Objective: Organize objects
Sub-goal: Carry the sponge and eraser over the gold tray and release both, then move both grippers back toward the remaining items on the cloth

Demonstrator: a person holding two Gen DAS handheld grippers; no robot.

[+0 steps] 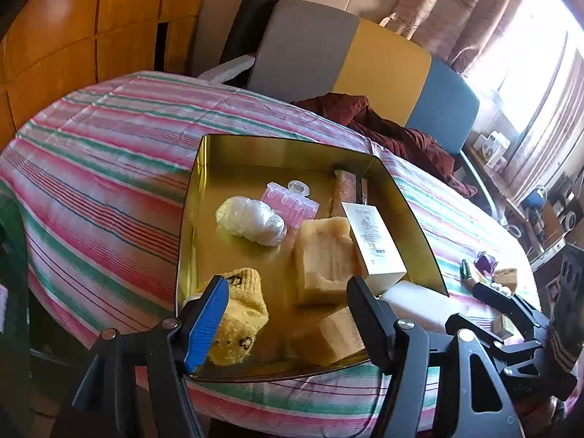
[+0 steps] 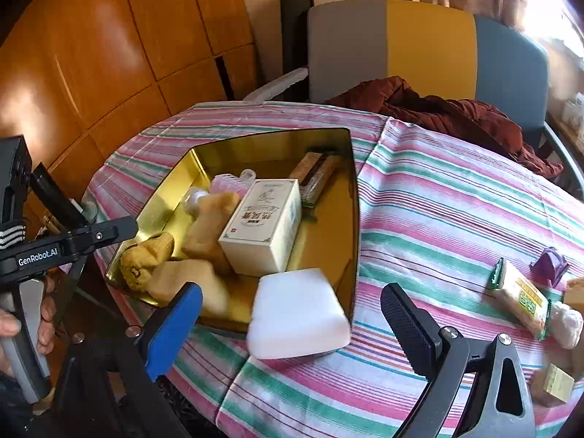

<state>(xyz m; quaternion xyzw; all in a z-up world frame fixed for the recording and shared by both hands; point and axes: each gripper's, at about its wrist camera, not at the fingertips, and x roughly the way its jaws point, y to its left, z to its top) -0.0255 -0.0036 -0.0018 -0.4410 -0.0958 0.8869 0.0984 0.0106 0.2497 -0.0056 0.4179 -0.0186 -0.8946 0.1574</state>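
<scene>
Right wrist view first: my right gripper [image 2: 292, 332] stands spread wide, nothing pinched; the white foam block [image 2: 297, 314] lies between its fingers, tilted over the near rim of the gold tin [image 2: 356, 219], partly on the striped tablecloth [image 2: 438, 200], pads clear of it. I see a slight blur on the block. Inside the tin: a cream printed box [image 2: 262, 230] upright near the middle, tan sponge pieces [image 2: 204, 226] to its left, a yellow sock [image 2: 144, 259] in the near-left corner, a long wrapped bar [image 2: 317, 173] against the far wall, a pink comb [image 2: 228, 184] and clear plastic wad [image 2: 193, 197] behind the sponges. Right of the tin the cloth holds a green-edged packet [image 2: 520, 299], a purple clip [image 2: 549, 264], a white crumpled lump [image 2: 567, 323] touching the packet's end, and a small tan cube [image 2: 553, 387] near my right finger. Left wrist view: my left gripper [image 1: 288, 310] is spread too, empty, over the tin's near-left corner, with the sock just beside the blue pad and a sponge chunk [image 1: 335, 335] between the fingers, untouched. I note the tin's near half is crowded; bare gold floor shows along its left wall and far-left corner. Open cloth lies left of the tin and between tin and packet. A dark red garment [image 2: 456, 116] is heaped at the table's far edge against a three-coloured chair back [image 2: 419, 43]. The person's hand [image 2: 22, 325] grips the left tool's handle at the frame's left.
</scene>
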